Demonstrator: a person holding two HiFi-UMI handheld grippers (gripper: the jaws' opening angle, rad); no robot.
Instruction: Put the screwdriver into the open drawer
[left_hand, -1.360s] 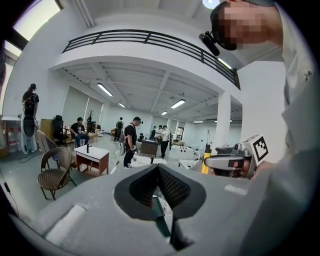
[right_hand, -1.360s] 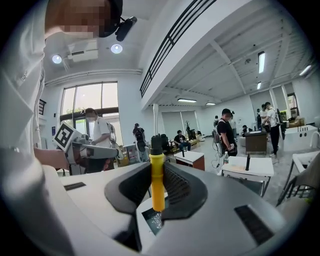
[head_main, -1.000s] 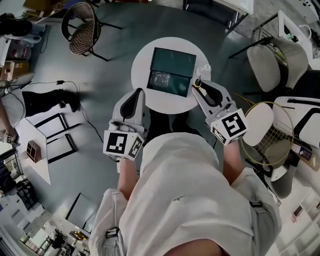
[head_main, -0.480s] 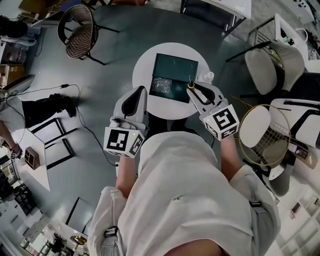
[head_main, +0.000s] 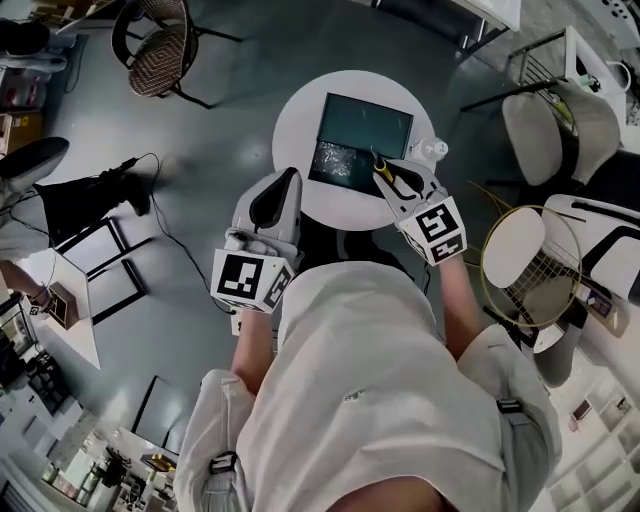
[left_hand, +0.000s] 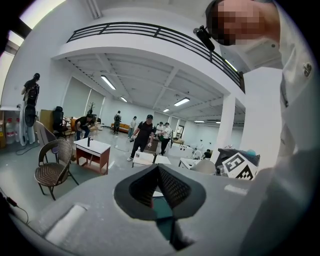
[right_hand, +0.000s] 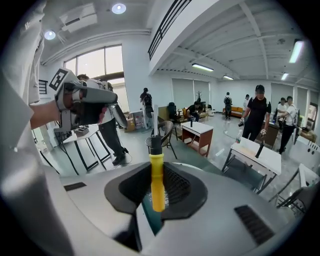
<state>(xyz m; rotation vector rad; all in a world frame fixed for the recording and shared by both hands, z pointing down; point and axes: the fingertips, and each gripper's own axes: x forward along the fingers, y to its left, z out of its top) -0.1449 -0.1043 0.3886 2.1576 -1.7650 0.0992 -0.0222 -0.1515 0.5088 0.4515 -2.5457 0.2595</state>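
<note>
Head view: round white table (head_main: 295, 125) in front of the person, with a dark teal box on it and the open drawer (head_main: 340, 165) pulled out toward them; something crinkled and shiny lies inside. Only this view shows the 2 grippers, the table and the drawer together. Right gripper (head_main: 385, 174) reaches over the table's near right side. Left gripper (head_main: 288, 178) hangs at the table's near left edge, beside the drawer. Right gripper view adds the grip itself: right gripper (right_hand: 157, 192) is clamped on the screwdriver (right_hand: 157, 182) by its yellow handle, which stands upright between the 2 pads, black collar and shaft pointing away. It also catches the other tool's marker cube at far left, plus a wicker chair (right_hand: 162, 132) and people farther back. Left gripper view: left gripper (left_hand: 158, 172) has its pads drawn together at the tips, nothing between them; a teal patch shows below. Screwdriver (head_main: 380, 168) versus drawer, head view: it sits in the right tool at the drawer's right edge, shaft angled over the opening. Contact with the drawer cannot be judged.
</note>
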